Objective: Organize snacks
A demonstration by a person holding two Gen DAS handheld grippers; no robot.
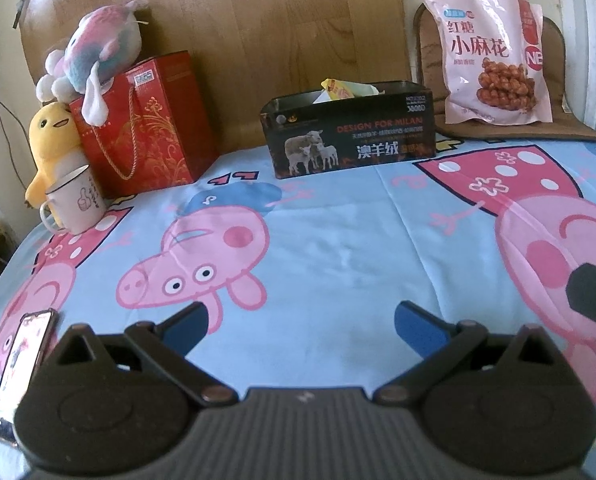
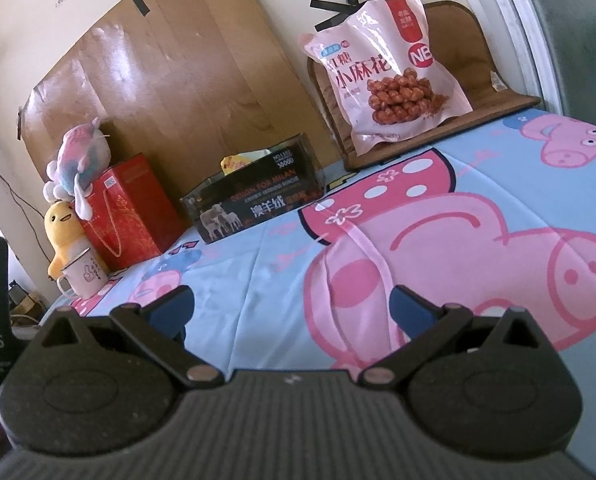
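Note:
A black box (image 1: 350,132) printed with sheep stands at the back of the table, with yellow snack packets (image 1: 344,90) sticking out of its open top; it also shows in the right wrist view (image 2: 254,204). A large pink snack bag (image 1: 494,56) leans upright on a brown cushion at the back right, also seen in the right wrist view (image 2: 390,72). My left gripper (image 1: 300,326) is open and empty, low over the blue cartoon cloth. My right gripper (image 2: 292,310) is open and empty, also low over the cloth, well short of the box.
A red gift bag (image 1: 146,128) with a plush toy (image 1: 98,52) on top, a yellow plush (image 1: 50,136) and a white mug (image 1: 78,200) stand at the back left. A phone (image 1: 22,368) lies at the near left. A brown cushion (image 1: 538,128) is at the back right.

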